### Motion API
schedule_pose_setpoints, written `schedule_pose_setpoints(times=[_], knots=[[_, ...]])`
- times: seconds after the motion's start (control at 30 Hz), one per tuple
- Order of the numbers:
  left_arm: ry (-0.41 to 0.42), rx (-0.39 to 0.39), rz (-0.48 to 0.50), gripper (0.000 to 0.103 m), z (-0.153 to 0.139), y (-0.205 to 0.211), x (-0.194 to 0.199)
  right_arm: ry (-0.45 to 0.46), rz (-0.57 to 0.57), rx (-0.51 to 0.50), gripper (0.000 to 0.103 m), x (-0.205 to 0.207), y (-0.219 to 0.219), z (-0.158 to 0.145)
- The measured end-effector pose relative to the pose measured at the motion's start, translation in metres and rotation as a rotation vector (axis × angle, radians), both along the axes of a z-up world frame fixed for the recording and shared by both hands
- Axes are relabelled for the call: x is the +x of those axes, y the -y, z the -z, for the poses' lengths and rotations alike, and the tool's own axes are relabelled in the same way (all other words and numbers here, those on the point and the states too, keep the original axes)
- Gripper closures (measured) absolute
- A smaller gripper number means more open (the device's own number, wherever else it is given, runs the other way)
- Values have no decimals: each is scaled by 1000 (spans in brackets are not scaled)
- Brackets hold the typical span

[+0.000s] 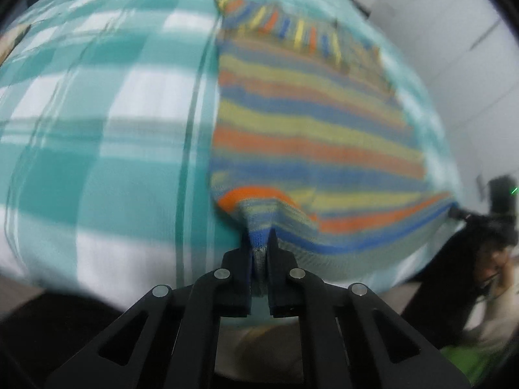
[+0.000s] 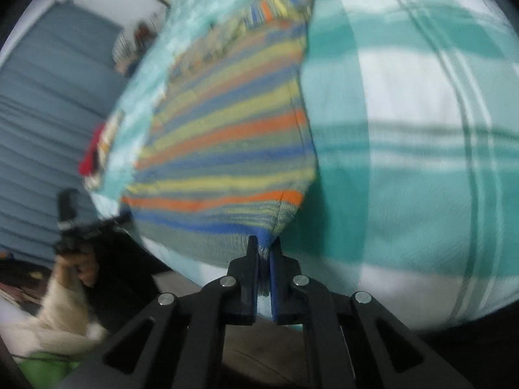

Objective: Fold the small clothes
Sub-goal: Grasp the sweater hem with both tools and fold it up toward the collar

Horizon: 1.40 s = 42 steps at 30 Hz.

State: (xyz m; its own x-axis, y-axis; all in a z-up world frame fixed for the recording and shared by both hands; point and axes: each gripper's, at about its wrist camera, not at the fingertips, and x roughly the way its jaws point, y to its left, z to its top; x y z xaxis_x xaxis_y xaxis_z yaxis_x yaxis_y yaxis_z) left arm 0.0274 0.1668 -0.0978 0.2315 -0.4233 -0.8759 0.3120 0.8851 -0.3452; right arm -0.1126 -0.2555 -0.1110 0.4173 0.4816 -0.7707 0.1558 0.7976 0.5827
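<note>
A small striped knit garment [image 1: 308, 123], in orange, yellow, blue and grey bands, lies spread on a teal and white checked cloth [image 1: 97, 113]. My left gripper [image 1: 259, 243] is shut on the garment's near left corner, with the fabric pinched between its jaws. My right gripper [image 2: 264, 243] is shut on the near right corner of the same garment [image 2: 227, 136]. The near hem hangs stretched between the two grippers and is lifted a little off the cloth [image 2: 405, 129]. Both views are blurred by motion.
The checked cloth covers a rounded surface whose near edge drops off just before the grippers. The other gripper and hand show at the side of each view [image 1: 499, 207] [image 2: 74, 227]. White wall panels [image 1: 454, 32] stand on the right, a grey-blue slatted surface [image 2: 48, 97] on the left.
</note>
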Motion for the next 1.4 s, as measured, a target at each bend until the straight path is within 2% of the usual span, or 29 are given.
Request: schedule_pose_setpoints(times=[0.13, 0.3, 0.47, 0.57, 0.73, 0.8, 0.83, 0.87, 0.9, 0.93, 0.97, 1.0, 1.07, 1.17, 1.23, 1.3, 1.4], knots=[[83, -94, -17, 98, -39, 6, 59, 100, 32, 29, 97, 36, 16, -30], [168, -121, -75, 98, -60, 20, 149, 195, 64, -40, 97, 114, 40, -57], [183, -145, -142, 98, -47, 49, 234, 225, 134, -54, 97, 207, 70, -56], [176, -132, -160, 98, -33, 62, 271, 198, 151, -36, 97, 258, 81, -43], [139, -96, -151, 97, -6, 83, 320, 143, 166, -24, 97, 316, 103, -15], [120, -95, -170, 94, 6, 86, 341, 128, 184, -2, 97, 329, 115, -3], [116, -100, -192, 86, 10, 85, 349, 119, 197, 32, 97, 339, 122, 7], [118, -118, -228, 69, 13, 80, 360, 109, 210, 63, 95, 346, 129, 13], [121, -143, -264, 59, 14, 75, 368, 103, 246, 103, 91, 351, 138, 21], [134, -173, -313, 48, 14, 67, 373, 114, 310, 153, 87, 355, 151, 27], [153, -195, -361, 45, 11, 58, 375, 136, 363, 191, 74, 355, 161, 30], [164, -213, -394, 45, 9, 49, 376, 156, 401, 211, 69, 353, 168, 30], [169, -215, -405, 44, 6, 37, 372, 203, 453, 225, 69, 349, 178, 25], [212, -147, -380, 42, 0, 32, 358, 230, 414, 132, 69, 344, 176, 9], [234, -119, -337, 40, -3, 36, 344, 240, 355, 42, 69, 341, 166, -1], [240, -101, -252, 39, -3, 47, 329, 238, 281, -23, 69, 338, 150, -8], [262, -39, -65, 39, -3, 79, 292, 237, 123, -106, 69, 328, 112, -13]])
